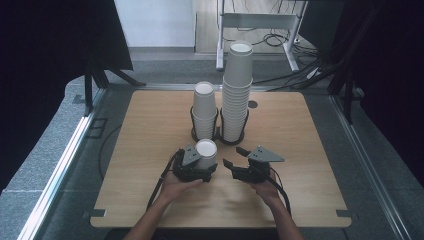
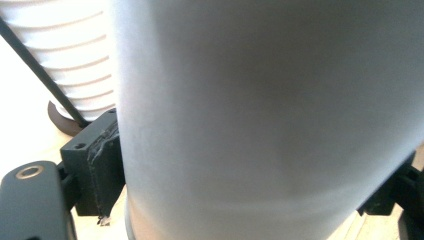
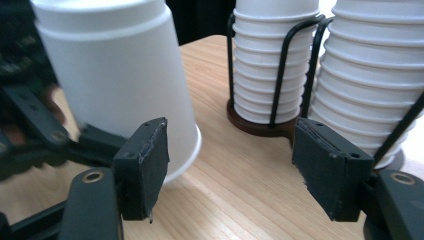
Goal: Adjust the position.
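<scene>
Cup (image 1: pixel 206 152), upside down with its long axis vertical, stands on the surface (image 1: pixel 150 150) pinched in my left hand-held gripper (image 1: pixel 196 169) while my right hand-held gripper (image 1: pixel 235 160) hangs spread, nothing between its pads.

Cups and 2 stacks on the table

On the table (image 1: pixel 150 125), the short stack of cups (image 1: pixel 204 111) stands left of the tall stack (image 1: pixel 236 92), each in a wire holder (image 1: pixel 218 131). 1 upside-down cup (image 1: pixel 206 152) stands in front of them, between the jaws of the left gripper (image 1: pixel 200 172); the right gripper (image 1: pixel 235 157) lies just right of it.
</scene>
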